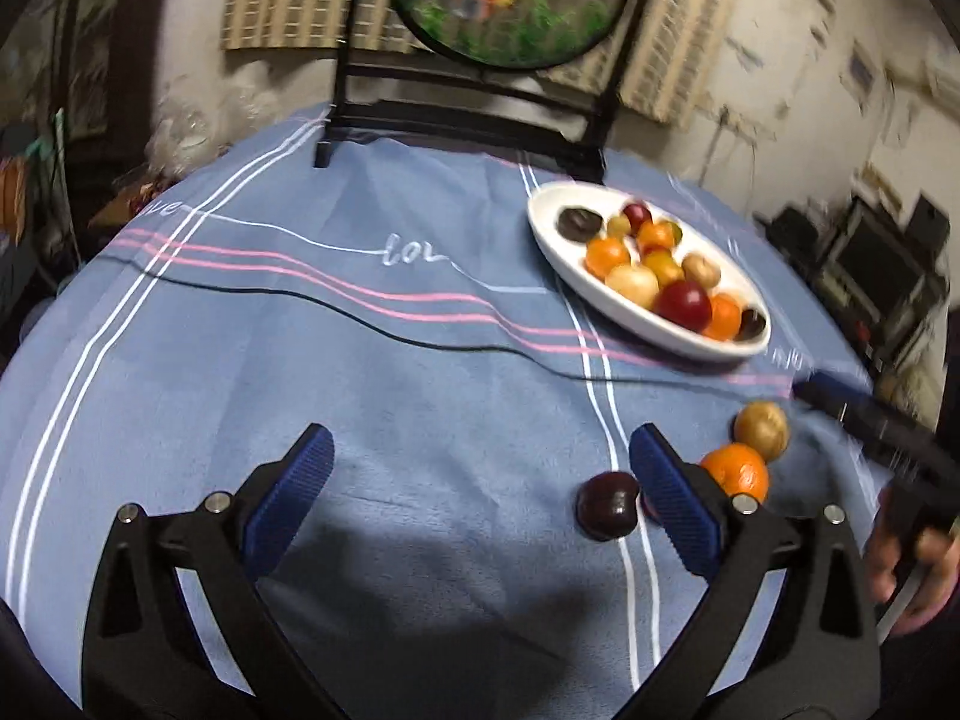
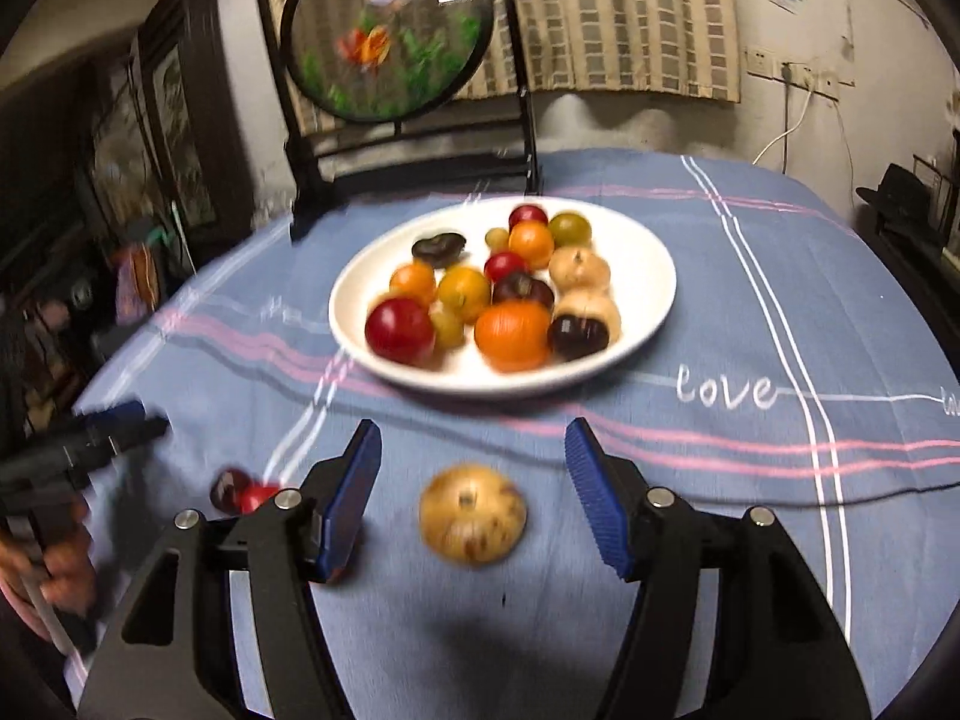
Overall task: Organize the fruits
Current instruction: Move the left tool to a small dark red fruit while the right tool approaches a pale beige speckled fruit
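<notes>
Tan fruit [image 2: 473, 514] on cloth between right gripper [image 2: 474, 492] jaws — spread wide.

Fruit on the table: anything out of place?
Yes. Most fruit sits on the white plate, but some lie loose on the blue cloth: a tan fruit between the open right gripper, plus an orange and a dark plum beside the open left gripper.
</notes>
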Motion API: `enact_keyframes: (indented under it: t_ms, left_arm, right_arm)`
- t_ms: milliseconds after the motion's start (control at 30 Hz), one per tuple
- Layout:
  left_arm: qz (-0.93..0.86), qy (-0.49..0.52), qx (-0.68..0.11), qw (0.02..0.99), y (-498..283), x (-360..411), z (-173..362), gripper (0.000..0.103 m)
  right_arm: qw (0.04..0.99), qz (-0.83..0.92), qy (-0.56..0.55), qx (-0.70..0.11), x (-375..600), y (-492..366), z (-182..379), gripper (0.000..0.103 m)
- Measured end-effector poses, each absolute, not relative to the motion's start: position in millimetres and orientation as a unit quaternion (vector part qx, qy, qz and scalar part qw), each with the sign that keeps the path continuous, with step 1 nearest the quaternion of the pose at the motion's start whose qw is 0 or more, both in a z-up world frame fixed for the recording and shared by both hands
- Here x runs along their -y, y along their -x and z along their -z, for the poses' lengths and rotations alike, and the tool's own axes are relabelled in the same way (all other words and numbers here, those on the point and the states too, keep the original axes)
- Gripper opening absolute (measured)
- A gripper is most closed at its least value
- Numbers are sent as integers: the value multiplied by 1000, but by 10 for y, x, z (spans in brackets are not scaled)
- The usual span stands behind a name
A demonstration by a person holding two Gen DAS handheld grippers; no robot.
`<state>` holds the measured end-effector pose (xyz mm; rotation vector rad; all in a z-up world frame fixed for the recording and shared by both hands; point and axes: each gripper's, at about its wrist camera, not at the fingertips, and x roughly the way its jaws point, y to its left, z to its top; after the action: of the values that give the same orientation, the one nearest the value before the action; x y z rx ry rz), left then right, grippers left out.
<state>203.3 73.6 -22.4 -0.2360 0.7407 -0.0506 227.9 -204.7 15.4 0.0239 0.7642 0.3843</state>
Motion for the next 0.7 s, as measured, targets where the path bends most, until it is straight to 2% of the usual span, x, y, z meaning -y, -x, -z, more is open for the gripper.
enact_keyframes:
  t_ms: [700]
  left_arm:
    - [1,65,-358,932,-2010,-613,200,101]
  right_arm:
    - [888,-186,24,-420,1969,-2238,103,64]
